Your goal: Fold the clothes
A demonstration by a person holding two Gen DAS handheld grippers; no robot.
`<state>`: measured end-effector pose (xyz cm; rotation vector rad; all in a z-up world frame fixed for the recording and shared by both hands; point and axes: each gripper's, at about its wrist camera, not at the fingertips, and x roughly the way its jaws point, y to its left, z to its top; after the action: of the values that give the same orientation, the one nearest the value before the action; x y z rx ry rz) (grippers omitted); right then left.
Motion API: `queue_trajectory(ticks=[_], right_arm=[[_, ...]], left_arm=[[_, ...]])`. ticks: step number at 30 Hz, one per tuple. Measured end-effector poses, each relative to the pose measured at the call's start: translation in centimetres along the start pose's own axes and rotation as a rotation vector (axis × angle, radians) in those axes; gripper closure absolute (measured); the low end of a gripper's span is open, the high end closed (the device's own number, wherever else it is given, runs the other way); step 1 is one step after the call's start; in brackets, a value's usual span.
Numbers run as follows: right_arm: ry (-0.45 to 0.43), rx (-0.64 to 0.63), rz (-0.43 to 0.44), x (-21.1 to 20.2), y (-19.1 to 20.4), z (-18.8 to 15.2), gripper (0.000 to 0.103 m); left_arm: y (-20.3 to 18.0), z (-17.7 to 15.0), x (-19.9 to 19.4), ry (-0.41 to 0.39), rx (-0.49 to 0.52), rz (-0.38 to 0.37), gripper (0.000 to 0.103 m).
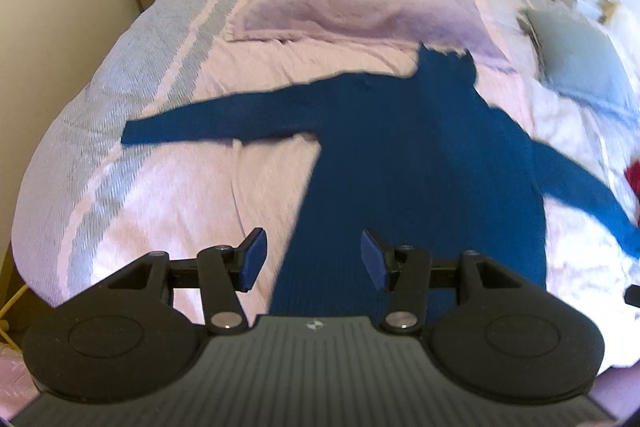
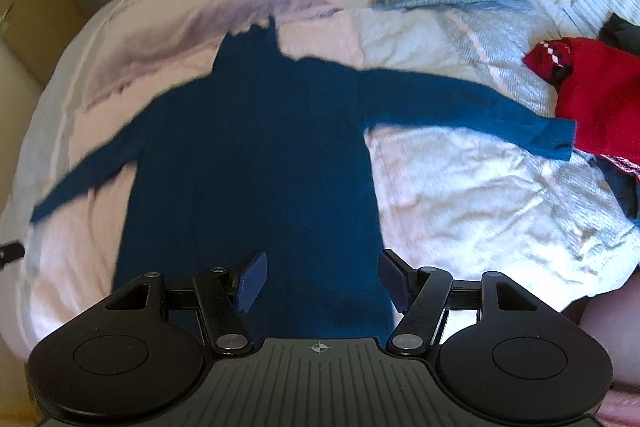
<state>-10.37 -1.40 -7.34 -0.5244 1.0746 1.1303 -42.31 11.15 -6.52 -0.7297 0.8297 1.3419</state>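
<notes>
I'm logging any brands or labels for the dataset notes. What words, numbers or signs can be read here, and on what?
No readable words or numbers in either view.
Small round crosshair emblem, no letters, on the ribbed grey body of the left gripper and of the right gripper.
Dark blue knitted sweater: no label showing.
Red knitted garment: diamond pattern only.
</notes>
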Motion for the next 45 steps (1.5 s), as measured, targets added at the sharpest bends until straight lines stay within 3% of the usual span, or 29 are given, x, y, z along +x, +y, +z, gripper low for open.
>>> queue_trajectory(ticks=[6,10,13,17,22,26,29,33,35,36,39,43,45], right_arm=[[-0.168,0.109,0.022,1.6,2.9,5.1,0.038],[-0.241,0.262,0.08,3.6,3.8,7.3,0.038],[-0.177,0.362,0.073,6.5,4.2,8.3,0.038],[-0.072,0.416,0.019,10.6,5.2,8.6,0.038],[0.002,0.373,-0.06,15.3,6.5,8.0,0.038],[0.063,0.301,-0.132,19.1,7.7,6.4,0.038],[0.129,0.268,-0.169,21.8,8.5,4.6,0.038],[0.184,0.265,-0.149,24.2,8.7,3.0,0.038],[0.191,0.247,-0.152,25.1,8.7,2.5,0.038],[0.191,0.239,-0.16,25.5,8.5,2.3,0.038],[0.194,0.233,-0.174,26.6,7.7,1.8,0.038],[0.17,0.247,-0.159,26.7,6.1,1.6,0.038],[0.132,0.239,-0.159,26.1,5.4,1.6,0.038]], left_arm=[[7.4,6.1,5.5,-0.004,-0.131,-0.017,0.053],[13.6,7.9,10.1,0.055,-0.355,-0.095,0.053],[18.7,8.0,14.1,0.097,-0.57,-0.165,0.053],[23.8,7.0,19.3,0.088,-0.811,-0.178,0.053],[29.0,5.7,26.2,0.024,-1.068,-0.142,0.054],[31.7,4.6,31.1,-0.014,-1.185,-0.137,0.054],[32.6,4.1,33.8,-0.036,-1.193,-0.122,0.056],[33.3,3.7,35.7,-0.062,-1.154,-0.099,0.067],[33.0,4.1,35.8,-0.07,-1.099,-0.07,0.082],[32.8,4.4,35.8,-0.072,-1.067,-0.053,0.099],[31.0,6.0,34.5,-0.112,-0.928,-0.023,0.099],[25.1,9.8,30.4,-0.25,-0.676,-0.104,0.099],[19.9,11.9,27.6,-0.337,-0.496,-0.206,0.099]])
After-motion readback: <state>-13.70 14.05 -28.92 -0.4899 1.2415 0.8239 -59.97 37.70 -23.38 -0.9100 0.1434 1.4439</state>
